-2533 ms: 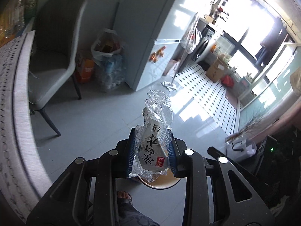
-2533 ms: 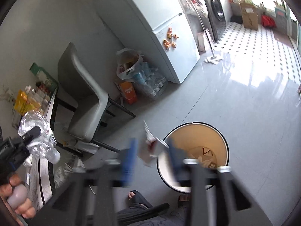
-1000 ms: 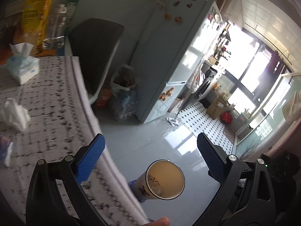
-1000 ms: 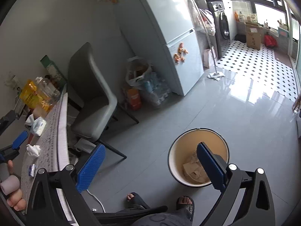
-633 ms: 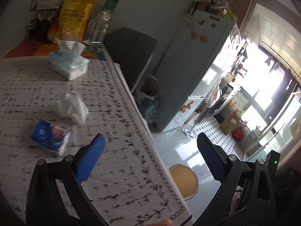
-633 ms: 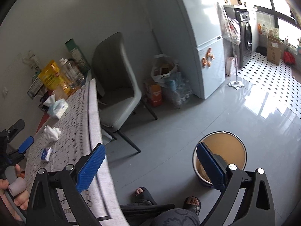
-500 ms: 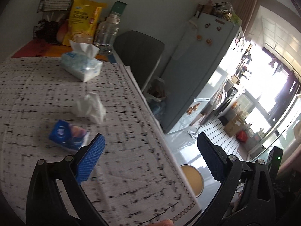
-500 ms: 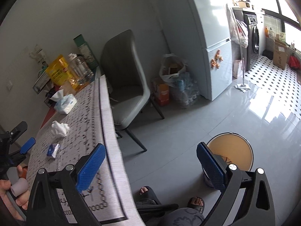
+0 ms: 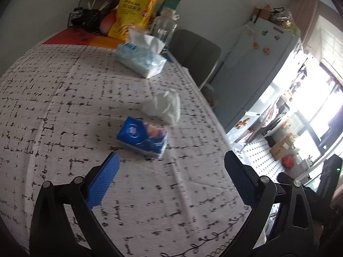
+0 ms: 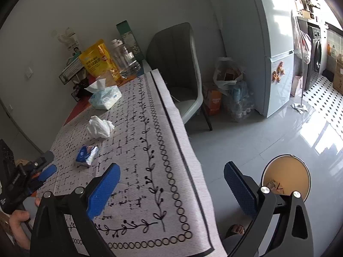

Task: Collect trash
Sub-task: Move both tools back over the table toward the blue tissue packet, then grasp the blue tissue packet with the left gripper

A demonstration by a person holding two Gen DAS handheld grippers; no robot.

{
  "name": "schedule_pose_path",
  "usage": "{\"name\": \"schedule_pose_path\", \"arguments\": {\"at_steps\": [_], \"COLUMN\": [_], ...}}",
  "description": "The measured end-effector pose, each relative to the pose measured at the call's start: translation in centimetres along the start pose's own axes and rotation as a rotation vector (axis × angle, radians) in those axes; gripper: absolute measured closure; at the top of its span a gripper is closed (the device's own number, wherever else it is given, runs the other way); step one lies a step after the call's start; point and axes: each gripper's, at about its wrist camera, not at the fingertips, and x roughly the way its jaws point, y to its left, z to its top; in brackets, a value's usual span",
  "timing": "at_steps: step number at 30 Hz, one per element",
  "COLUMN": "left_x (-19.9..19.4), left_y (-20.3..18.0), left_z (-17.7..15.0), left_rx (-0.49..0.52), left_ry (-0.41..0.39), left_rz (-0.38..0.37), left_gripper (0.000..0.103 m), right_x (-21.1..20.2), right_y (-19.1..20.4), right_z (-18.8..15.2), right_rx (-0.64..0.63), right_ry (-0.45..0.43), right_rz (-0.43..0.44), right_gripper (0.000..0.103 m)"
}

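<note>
Both claws, left claw [image 9: 171, 178] and right claw [image 10: 171, 182], are being held wide and empty over the surface [image 9: 53, 98], where one blue tissue packet [image 9: 142, 140] is lying just beside one crumpled tissue [image 9: 165, 106].

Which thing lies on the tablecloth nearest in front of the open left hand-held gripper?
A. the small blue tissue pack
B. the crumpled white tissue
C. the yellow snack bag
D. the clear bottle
A: in the left wrist view the blue tissue pack lies just ahead of the left hand-held gripper, while the crumpled tissue sits farther back and the yellow bag and bottle stand at the far end.
</note>
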Motion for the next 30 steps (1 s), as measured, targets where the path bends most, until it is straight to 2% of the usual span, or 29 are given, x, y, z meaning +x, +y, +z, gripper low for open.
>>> {"name": "schedule_pose_path", "arguments": {"at_steps": [7, 10, 18, 21, 30], "left_x": [2.8, 4.3, 7.0, 8.0, 10.0], "left_y": [-0.4, -0.3, -0.2, 0.0, 0.5], "left_z": [0.1, 0.1, 0.9, 1.4, 2.1], "left_rx": [0.066, 0.061, 0.081, 0.09, 0.096], "left_ry": [0.049, 0.079, 0.124, 0.151, 0.171], "left_rz": [0.096, 0.123, 0.151, 0.204, 0.199], "left_gripper": [0.006, 0.006, 0.006, 0.006, 0.009], "right_x": [0.5, 0.9, 1.7, 1.7, 1.7], "right_y": [0.5, 0.2, -0.5, -0.9, -2.3], "right_z": [-0.2, -0.3, 0.3, 0.7, 0.8], "right_rx": [0.005, 0.008, 0.007, 0.017, 0.046], "right_ry": [0.017, 0.028, 0.04, 0.032, 0.039], "right_rz": [0.043, 0.057, 0.035, 0.024, -0.021], "right_gripper": [0.008, 0.008, 0.008, 0.008, 0.008]}}
